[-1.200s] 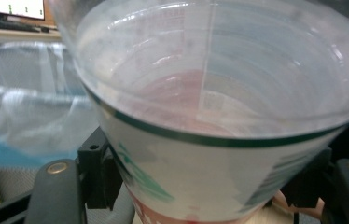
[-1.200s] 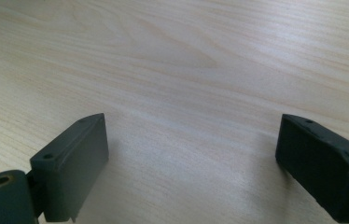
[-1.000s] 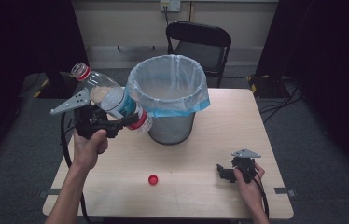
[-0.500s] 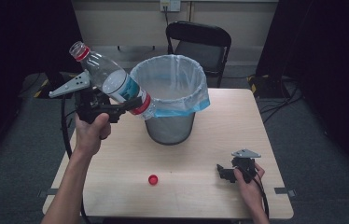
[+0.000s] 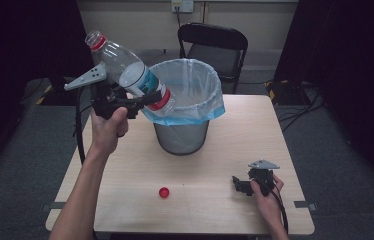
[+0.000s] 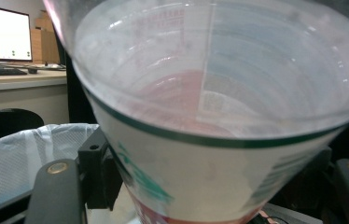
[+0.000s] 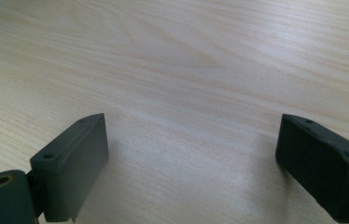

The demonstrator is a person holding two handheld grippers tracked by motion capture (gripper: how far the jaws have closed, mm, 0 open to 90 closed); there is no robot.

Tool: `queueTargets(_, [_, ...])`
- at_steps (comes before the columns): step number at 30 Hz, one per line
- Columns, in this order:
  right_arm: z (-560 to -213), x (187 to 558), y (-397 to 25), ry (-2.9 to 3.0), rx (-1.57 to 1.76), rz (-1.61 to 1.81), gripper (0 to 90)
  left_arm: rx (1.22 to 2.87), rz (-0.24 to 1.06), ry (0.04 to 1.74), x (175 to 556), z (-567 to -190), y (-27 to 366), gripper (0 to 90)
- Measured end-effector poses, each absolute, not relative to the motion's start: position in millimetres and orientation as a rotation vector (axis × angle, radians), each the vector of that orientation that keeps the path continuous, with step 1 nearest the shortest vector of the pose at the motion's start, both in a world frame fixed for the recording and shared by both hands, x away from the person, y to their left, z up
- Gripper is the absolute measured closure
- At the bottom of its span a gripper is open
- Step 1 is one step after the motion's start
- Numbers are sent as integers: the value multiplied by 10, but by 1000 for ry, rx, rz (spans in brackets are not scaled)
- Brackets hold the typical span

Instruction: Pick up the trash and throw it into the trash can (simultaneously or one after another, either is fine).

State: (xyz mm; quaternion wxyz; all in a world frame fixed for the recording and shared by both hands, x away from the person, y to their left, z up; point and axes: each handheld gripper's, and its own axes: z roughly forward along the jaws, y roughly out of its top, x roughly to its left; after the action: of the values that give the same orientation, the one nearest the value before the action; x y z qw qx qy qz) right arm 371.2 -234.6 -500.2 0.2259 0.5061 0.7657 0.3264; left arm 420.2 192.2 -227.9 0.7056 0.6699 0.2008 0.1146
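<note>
A clear plastic bottle (image 5: 127, 70) with a white, blue and red label is held tilted in the air. Its capless, red-ringed neck points up and left, and its base hangs at the left rim of the bin (image 5: 182, 137). My left gripper (image 5: 142, 100) is shut on the bottle's lower body. In the left gripper view the bottle (image 6: 219, 116) sits close between the jaws of my left gripper (image 6: 200, 196). A small red cap (image 5: 164, 192) lies on the table in front of the bin. My right gripper (image 5: 240, 185) rests open on the table at the front right, with bare wood between its jaws (image 7: 191, 163).
The bin is a wire mesh basket lined with a pale blue bag, standing at the middle back of the wooden table (image 5: 125, 165). A black chair (image 5: 215, 45) stands behind the table. In the left gripper view, a lit monitor (image 6: 2, 32) shows far off.
My left gripper has lifted the bottle higher and moved it right, closer to the bin's rim, tilting it more steeply. The right gripper and the red cap have stayed put.
</note>
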Motion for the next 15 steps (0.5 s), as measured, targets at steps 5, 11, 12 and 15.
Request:
queueTargets(5, [-5002,3713,-2347,2111,1394,900,86,1498,267,449,4294,-2247,1850,286])
queueTargets(11, [-5002,3713,-2347,2111,1393,900,86,1505,322,473,4420,-2220,1803,286])
queueTargets(12, [-5002,3713,-2347,2111,1393,900,86,1508,325,483,4445,-2217,1792,286])
queueTargets(15, [-5002,3712,-2348,2113,1392,900,86,1516,339,494,4508,-2218,1776,286])
